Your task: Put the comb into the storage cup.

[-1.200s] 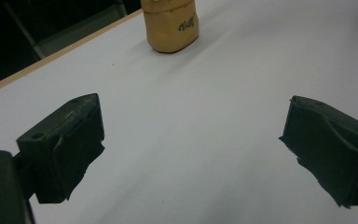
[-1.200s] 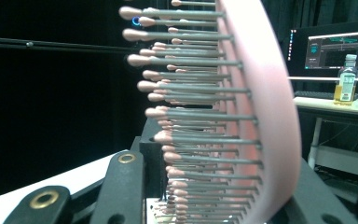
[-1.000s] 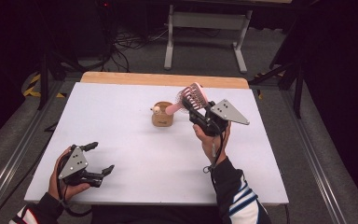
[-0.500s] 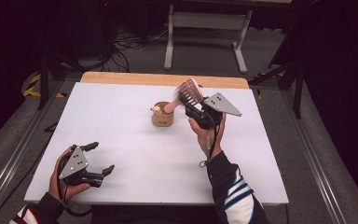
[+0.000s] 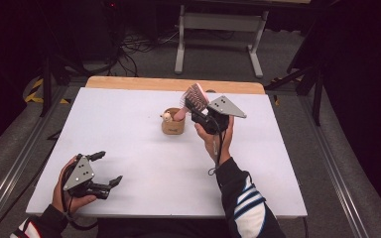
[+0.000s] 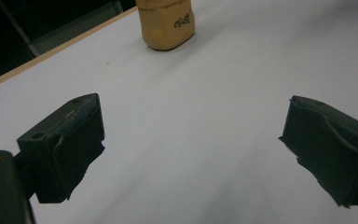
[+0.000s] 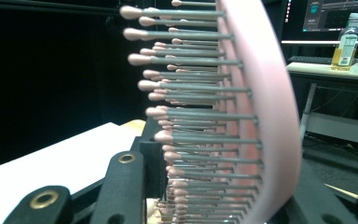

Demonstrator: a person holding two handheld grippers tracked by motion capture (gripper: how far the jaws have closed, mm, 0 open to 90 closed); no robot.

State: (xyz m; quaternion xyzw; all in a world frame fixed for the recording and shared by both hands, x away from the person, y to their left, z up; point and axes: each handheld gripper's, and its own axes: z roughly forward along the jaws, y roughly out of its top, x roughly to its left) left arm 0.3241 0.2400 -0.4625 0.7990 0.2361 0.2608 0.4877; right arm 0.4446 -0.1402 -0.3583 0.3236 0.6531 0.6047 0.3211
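One pink brush [image 5: 194, 97], head up and far-left, handle down into one cup [image 5: 172, 122]; right tongs [image 5: 200, 115] pinch it, left tongs [image 5: 105, 168] spread.

on the bench [image 5: 129, 129], the cup [image 5: 172, 123] stands just past centre, toward twelve o'clock; the hairbrush [image 5: 194, 99] rises at its two o'clock in the right tongs [image 5: 198, 115]; the left tongs [image 5: 106, 171] rest near the eight o'clock corner.

small dark script logo on tan cup [image 6: 166, 22], letters too blurred to read
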